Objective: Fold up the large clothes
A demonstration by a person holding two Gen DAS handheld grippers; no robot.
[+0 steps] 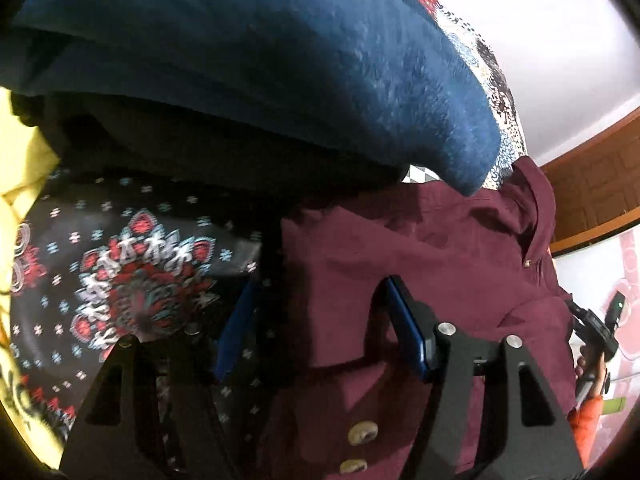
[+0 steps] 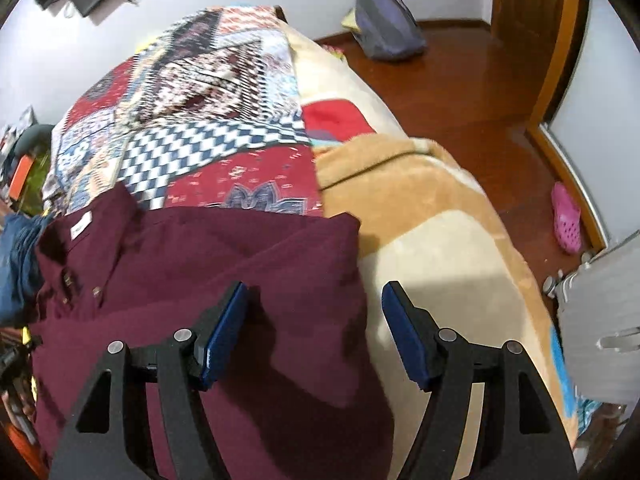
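Observation:
A maroon button-up shirt [image 2: 224,256] lies flat on the bed, collar at the left in the right wrist view. It also shows in the left wrist view [image 1: 420,248], with pale buttons near the bottom. My left gripper [image 1: 316,300] is open, its jaws straddling the shirt's left edge over a dark patterned cloth [image 1: 132,264]. My right gripper [image 2: 314,304] is open, its jaws straddling the shirt's right edge, left finger over the fabric, right finger over the blanket. Neither holds anything.
A blue fleece garment [image 1: 280,60] hangs close above the left gripper. A patchwork quilt [image 2: 192,100] and tan blanket [image 2: 424,208] cover the bed. Wooden floor [image 2: 480,80] with a pink slipper [image 2: 566,218] and a bag [image 2: 388,20] lies to the right. Yellow cloth [image 1: 20,168] at left.

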